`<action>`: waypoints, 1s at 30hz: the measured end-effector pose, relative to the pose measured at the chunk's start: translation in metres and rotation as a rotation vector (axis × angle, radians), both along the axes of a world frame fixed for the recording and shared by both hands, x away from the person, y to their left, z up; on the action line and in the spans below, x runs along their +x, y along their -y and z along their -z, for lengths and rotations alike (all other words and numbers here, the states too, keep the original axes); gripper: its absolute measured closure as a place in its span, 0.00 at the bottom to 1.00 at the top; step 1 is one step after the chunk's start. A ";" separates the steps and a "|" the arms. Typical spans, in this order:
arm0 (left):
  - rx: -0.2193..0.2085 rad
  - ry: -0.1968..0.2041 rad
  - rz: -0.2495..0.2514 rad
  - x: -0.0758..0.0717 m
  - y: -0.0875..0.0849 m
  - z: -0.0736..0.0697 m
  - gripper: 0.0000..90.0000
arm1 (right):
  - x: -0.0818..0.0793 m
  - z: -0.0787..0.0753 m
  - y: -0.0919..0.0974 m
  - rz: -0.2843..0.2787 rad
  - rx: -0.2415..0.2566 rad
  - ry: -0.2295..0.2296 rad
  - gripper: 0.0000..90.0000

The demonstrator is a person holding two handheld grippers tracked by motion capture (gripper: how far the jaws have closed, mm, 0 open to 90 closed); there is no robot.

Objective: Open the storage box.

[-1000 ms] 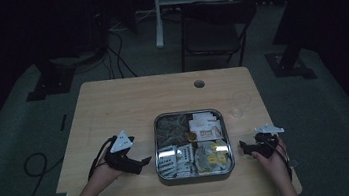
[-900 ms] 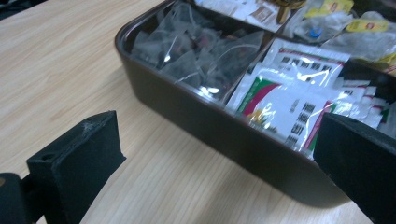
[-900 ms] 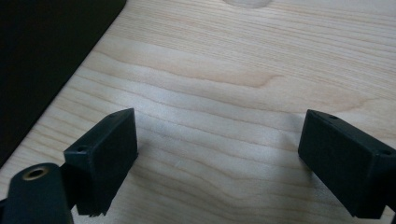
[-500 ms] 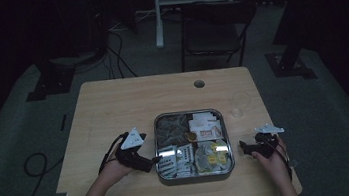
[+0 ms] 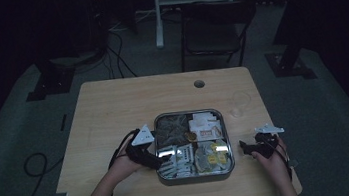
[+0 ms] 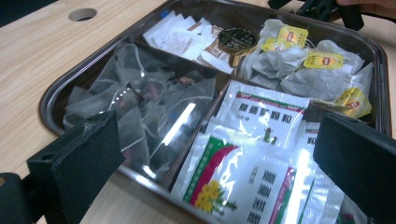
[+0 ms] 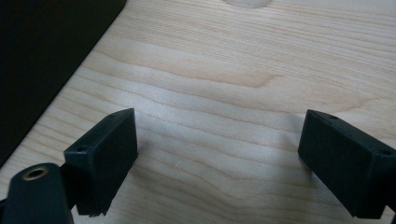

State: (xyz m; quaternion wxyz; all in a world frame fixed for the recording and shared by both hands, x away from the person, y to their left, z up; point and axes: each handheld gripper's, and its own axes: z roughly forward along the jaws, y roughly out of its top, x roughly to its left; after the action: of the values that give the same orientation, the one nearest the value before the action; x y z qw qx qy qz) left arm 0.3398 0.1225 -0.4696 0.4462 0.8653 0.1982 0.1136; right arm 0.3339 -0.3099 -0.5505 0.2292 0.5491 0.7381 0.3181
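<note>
A square metal tray (image 5: 187, 112) sits at the table's front middle, split into four compartments. In the left gripper view it holds clear pyramid tea bags (image 6: 135, 102), white sachets (image 6: 182, 35), yellow-tagged tea bags (image 6: 303, 65) and green-and-white sachets (image 6: 247, 163). A round dark-gold piece (image 6: 238, 39) lies at the centre. My left gripper (image 5: 164, 158) reaches over the tray's left rim, and its jaws stand open (image 6: 219, 154) just above the green-and-white sachets. My right gripper (image 5: 245, 145) rests right of the tray, open (image 7: 219, 149) over bare wood.
A clear glass (image 5: 240, 104) stands on the wooden table (image 5: 113, 110) right of the tray's far corner. A round cable hole (image 5: 199, 83) is near the far edge. A dark chair (image 5: 214, 27) stands behind the table. The tray's dark wall (image 7: 46, 46) is left of my right gripper.
My left gripper has moved right, from beside the tray to over its left rim and the front-left compartment. The right gripper has stayed in place.
</note>
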 end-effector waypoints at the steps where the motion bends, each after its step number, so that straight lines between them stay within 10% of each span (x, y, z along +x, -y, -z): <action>1: 0.002 0.000 0.004 0.001 0.002 0.000 0.02 | 0.000 0.000 0.000 0.000 0.000 0.000 0.13; 30: 0.004 -0.016 0.073 0.016 0.045 0.002 0.06 | 0.000 0.000 0.000 0.000 0.000 0.000 0.13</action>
State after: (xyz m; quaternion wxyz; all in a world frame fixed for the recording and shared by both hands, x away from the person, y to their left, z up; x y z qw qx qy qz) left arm 0.3561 0.0772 -0.4716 0.4467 0.8737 0.1698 0.0909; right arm 0.3339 -0.3099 -0.5505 0.2293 0.5490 0.7381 0.3181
